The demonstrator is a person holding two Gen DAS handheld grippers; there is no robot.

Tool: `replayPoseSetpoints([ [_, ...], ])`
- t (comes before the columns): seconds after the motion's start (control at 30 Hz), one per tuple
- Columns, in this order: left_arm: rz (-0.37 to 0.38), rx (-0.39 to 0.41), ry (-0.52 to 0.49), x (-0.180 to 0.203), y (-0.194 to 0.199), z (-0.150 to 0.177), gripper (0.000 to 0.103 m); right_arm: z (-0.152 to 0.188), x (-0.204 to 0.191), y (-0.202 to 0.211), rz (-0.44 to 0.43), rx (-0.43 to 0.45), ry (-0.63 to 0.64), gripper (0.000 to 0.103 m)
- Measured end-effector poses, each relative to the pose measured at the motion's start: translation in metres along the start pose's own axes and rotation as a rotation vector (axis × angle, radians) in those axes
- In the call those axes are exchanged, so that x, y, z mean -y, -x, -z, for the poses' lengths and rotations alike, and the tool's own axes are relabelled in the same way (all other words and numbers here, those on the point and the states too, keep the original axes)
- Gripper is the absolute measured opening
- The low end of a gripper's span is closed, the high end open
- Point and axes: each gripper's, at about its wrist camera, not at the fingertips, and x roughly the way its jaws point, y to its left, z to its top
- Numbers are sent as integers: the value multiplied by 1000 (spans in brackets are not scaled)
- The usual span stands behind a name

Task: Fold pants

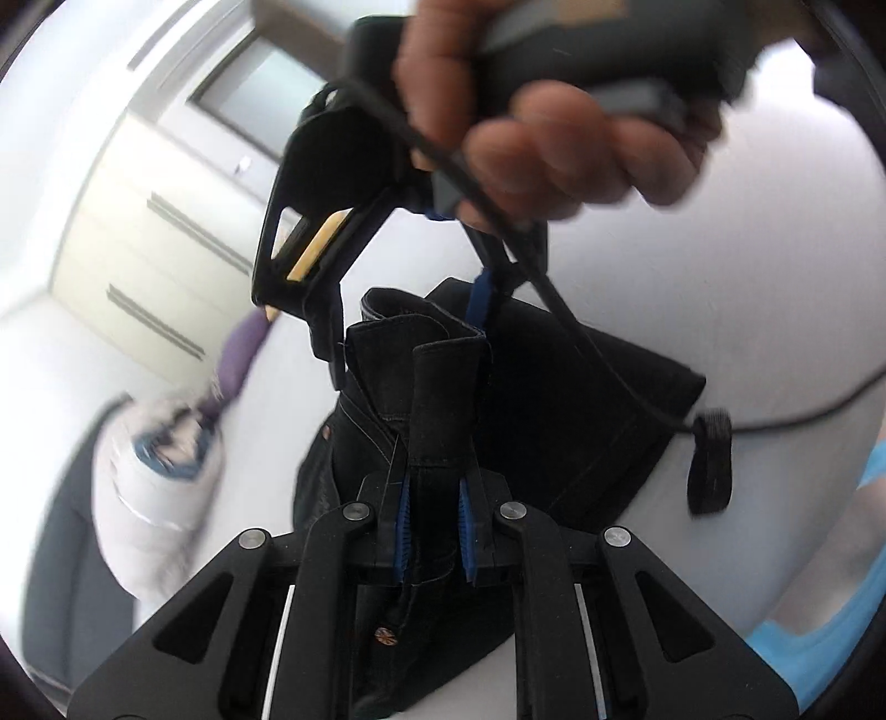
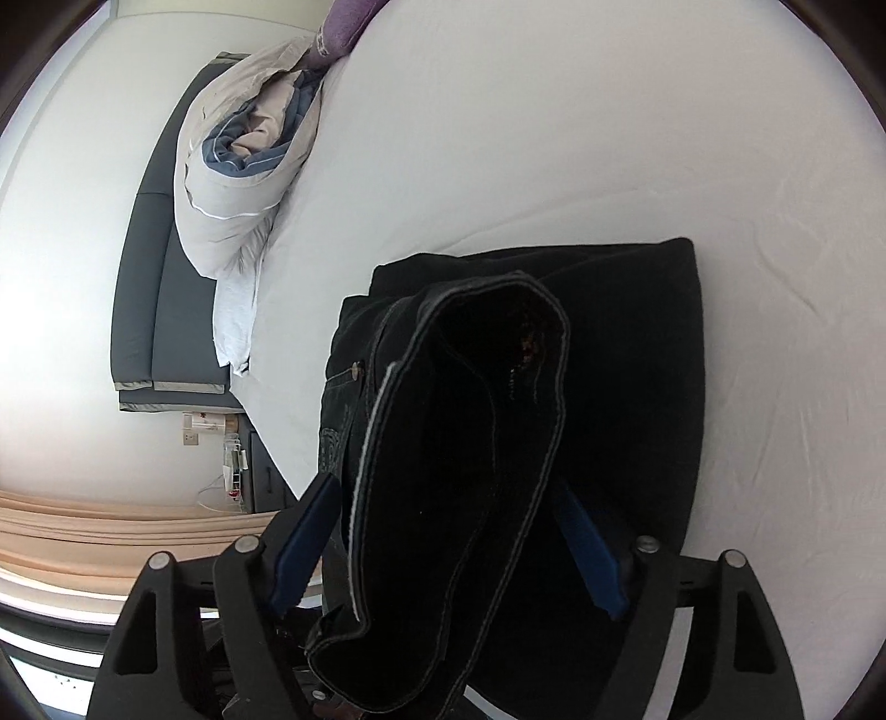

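Note:
Black denim pants (image 1: 498,404) lie partly folded on a white bed sheet (image 1: 720,277). My left gripper (image 1: 434,526) is shut on a fold of the pants' hem or waistband, its blue pads (image 1: 404,515) pressed against the cloth. My right gripper (image 1: 482,299), held by a hand, shows above it in the left wrist view, touching the same raised edge. In the right wrist view the right gripper (image 2: 443,554) has its blue pads (image 2: 302,548) spread wide, with a loop of the pants (image 2: 459,471) lying between them, not pinched.
A rolled white and blue duvet (image 2: 238,166) and a purple pillow (image 2: 343,25) lie at the bed's far side by a grey headboard (image 2: 149,277). A black cable and strap (image 1: 709,459) hang from the right gripper. A white wardrobe (image 1: 138,232) stands behind.

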Motion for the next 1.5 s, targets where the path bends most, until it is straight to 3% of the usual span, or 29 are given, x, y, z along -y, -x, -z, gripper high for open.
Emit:
replayPoseSetpoints([
  [0.07, -18, 14, -48, 7, 1, 3, 12, 2, 6, 2, 16, -10, -6, 67],
  [0.13, -20, 22, -72, 10, 0, 6, 12, 6, 10, 2, 20, -14, 7, 44],
  [0.2, -7, 30, -87, 12, 1, 9, 12, 13, 17, 5, 15, -16, 11, 31],
  [0.53, 16, 77, -143, 8, 9, 2, 12, 20, 15, 17, -30, 115, 39, 17],
  [0.77, 63, 111, -165, 10, 2, 7, 12, 34, 36, 34, -55, 167, 8, 15],
  [0.97, 136, 90, -177, 21, -4, 19, 13, 46, 59, 21, -66, 167, -45, 15],
  [1.07, 171, 75, -118, 7, -8, 15, 14, 44, 65, 19, -96, 162, -52, 19],
  [1.2, 267, 38, 37, -21, -1, 10, 18, 42, 61, 24, -95, 154, -26, 31],
  [1.3, 327, 32, 140, -48, 9, 12, 36, 42, 58, 36, -76, 180, -12, 43],
  [1.37, 348, 56, 205, -72, 16, 19, 80, 42, 59, 46, -33, 210, -13, 57],
  [1.43, 379, 85, 265, -89, 27, 24, 82, 43, 59, 55, 14, 231, -23, 62],
  [1.5, 392, 72, 330, -107, 25, 28, 82, 44, 56, 66, -20, 252, -27, 62],
])
